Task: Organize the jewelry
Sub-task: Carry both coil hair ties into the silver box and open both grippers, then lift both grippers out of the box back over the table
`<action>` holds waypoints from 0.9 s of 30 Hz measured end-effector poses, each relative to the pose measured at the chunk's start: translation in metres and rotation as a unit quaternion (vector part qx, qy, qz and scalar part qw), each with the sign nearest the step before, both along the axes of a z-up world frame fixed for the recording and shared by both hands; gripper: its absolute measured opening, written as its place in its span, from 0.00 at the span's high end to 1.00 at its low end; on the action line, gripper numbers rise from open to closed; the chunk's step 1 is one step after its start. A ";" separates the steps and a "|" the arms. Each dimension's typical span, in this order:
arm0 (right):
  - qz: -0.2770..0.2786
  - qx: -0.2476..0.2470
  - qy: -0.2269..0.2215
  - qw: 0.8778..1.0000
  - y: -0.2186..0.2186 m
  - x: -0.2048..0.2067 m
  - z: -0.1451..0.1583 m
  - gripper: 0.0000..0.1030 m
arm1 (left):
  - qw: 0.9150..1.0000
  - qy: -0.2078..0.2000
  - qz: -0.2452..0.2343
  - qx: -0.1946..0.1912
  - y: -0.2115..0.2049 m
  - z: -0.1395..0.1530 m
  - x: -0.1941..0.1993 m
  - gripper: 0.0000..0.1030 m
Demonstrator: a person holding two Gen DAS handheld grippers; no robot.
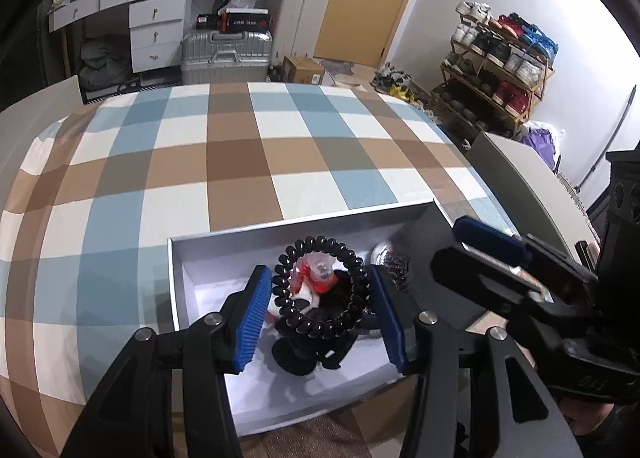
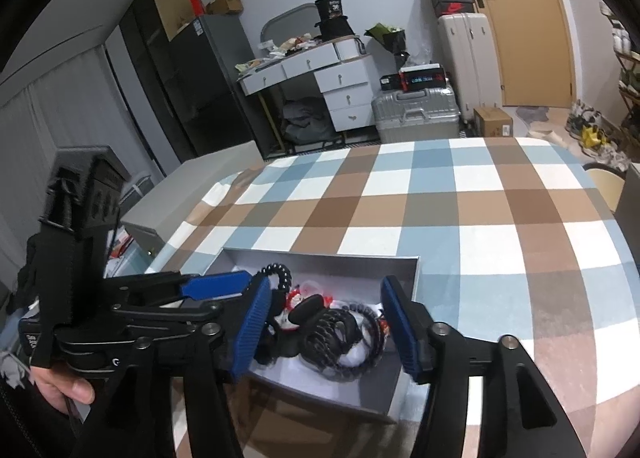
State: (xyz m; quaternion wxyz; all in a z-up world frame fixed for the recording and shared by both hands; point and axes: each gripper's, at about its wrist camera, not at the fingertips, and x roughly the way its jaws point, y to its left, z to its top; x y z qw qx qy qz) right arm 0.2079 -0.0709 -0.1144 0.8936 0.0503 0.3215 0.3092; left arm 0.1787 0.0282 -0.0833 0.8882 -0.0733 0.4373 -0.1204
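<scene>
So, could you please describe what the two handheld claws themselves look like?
Both the left claw and right claw are matte black linkage frames with silver pivot bolts, and their fingers carry ribbed blue pads. The person's bare hand shows; no cables are visible.

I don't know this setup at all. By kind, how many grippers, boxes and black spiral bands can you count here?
Grippers: 2, the left gripper and the right gripper.
White box: 1.
Black spiral bands: 2, the held band in the left gripper and the loose band lying in the box.
Total: 5.
</scene>
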 end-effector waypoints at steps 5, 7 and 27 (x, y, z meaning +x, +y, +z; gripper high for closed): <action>-0.015 0.007 -0.009 1.000 -0.011 -0.012 0.010 0.37 | 1.000 -0.012 -0.001 0.009 -0.003 0.007 -0.012 0.46; -0.020 0.008 -0.012 1.000 -0.016 -0.018 0.015 0.37 | 1.000 -0.022 0.003 0.011 -0.003 0.012 -0.019 0.39; -0.026 -0.010 -0.010 1.000 -0.032 -0.105 0.012 0.31 | 0.995 -0.085 0.042 0.020 -0.002 0.032 -0.082 0.31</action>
